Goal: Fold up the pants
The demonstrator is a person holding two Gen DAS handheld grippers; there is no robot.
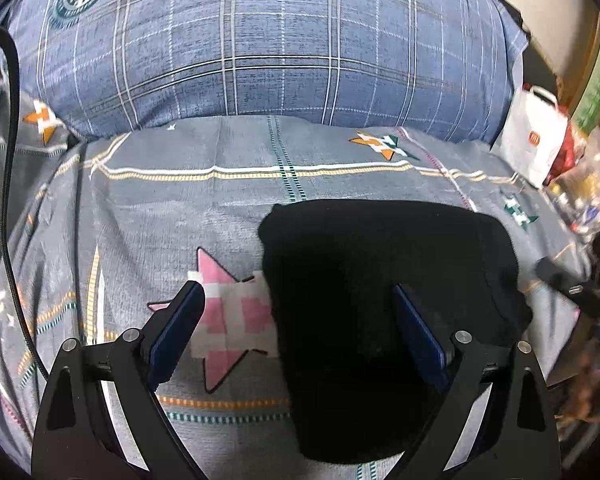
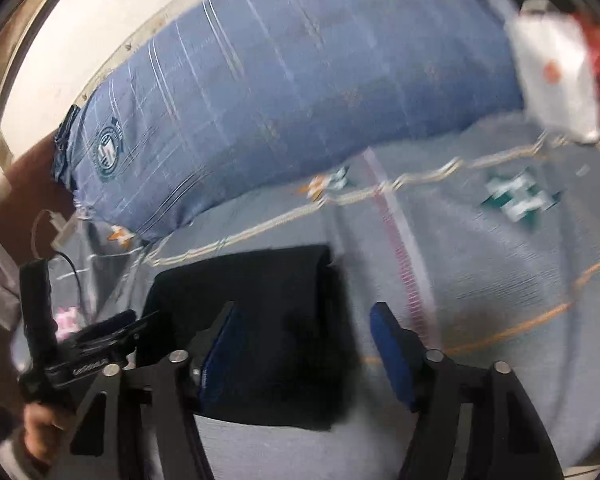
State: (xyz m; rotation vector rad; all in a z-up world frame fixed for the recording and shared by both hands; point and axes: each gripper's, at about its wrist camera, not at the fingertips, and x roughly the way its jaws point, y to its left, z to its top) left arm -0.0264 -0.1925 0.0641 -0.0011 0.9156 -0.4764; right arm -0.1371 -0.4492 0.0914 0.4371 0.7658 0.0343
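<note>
The black pants [image 1: 380, 300] lie folded into a compact rectangle on the grey patterned bedsheet [image 1: 160, 208]. My left gripper [image 1: 298, 300] is open and empty, hovering above the pants' left edge, with one blue pad over a pink star print. In the right wrist view the folded pants [image 2: 268, 320] lie below my right gripper [image 2: 306, 324], which is open and empty above the pants' right edge. The left gripper [image 2: 100, 340], held in a hand, shows at the left of that view.
A big blue plaid pillow [image 1: 268, 48] lies across the far side of the bed. A white paper bag [image 1: 536, 136] and clear plastic bags [image 1: 588, 196] sit at the right edge. A black cable [image 1: 8, 200] hangs at the left. The right view is motion-blurred.
</note>
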